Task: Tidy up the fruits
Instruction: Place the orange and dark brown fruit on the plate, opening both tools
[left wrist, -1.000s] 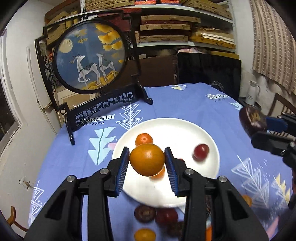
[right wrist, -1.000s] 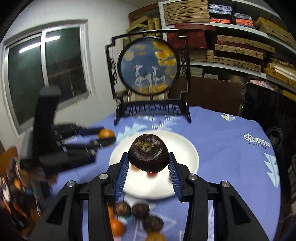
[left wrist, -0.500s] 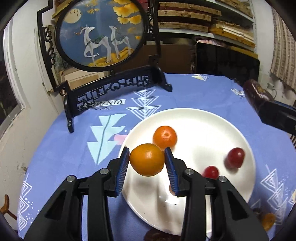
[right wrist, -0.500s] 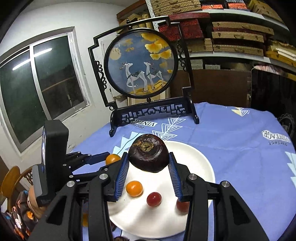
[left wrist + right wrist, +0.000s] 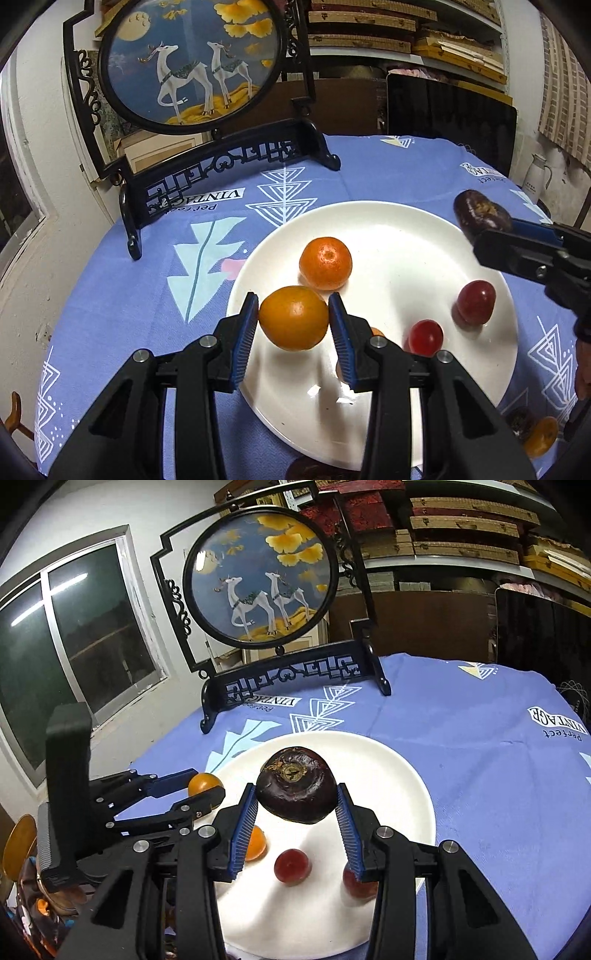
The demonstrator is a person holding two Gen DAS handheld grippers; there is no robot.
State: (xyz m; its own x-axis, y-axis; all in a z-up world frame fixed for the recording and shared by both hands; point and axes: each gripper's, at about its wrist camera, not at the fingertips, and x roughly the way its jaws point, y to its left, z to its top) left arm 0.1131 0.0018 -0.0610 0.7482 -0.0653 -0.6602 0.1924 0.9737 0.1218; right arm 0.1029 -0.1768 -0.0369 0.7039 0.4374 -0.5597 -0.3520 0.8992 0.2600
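Left wrist view. I read the left gripper (image 5: pixel 293 325) as clamped on a round orange citrus fruit (image 5: pixel 293 318): both blue ribbed pads press its sides, and it is held clear above the left edge of the round white ceramic plate (image 5: pixel 399 229). On the plate lie a second, ribbed orange mandarin (image 5: pixel 325 263) near the left-centre, a small round red fruit (image 5: pixel 425 337) toward the near edge, and a larger dark red fruit (image 5: pixel 475 301) near the right edge. The plate rests on the blue patterned tablecloth (image 5: pixel 118 288). At the far-left corner of the cloth stands a black carved wooden stand with a round deer painting (image 5: pixel 192 62). The right gripper (image 5: pixel 491 229) enters over the plate's right edge, carrying a dark purple-brown wrinkled fruit (image 5: pixel 480 214). Two more fruits, one dark (image 5: pixel 521 424) and one orange (image 5: pixel 542 435), lie on the cloth at its near-right edge.

Right wrist view. I read the right gripper (image 5: pixel 297 805) as clamped on the dark purple-brown wrinkled fruit (image 5: pixel 296 784); its pads touch both sides, stem end facing the camera, above the plate (image 5: pixel 402 775) centre. Beneath it lie the small red fruit (image 5: pixel 291 866), the larger red fruit (image 5: pixel 356 884), partly hidden by a finger, and the mandarin (image 5: pixel 256 843), partly hidden likewise. The left gripper (image 5: pixel 207 792) holds the orange citrus fruit (image 5: pixel 205 782) at the plate's left edge.
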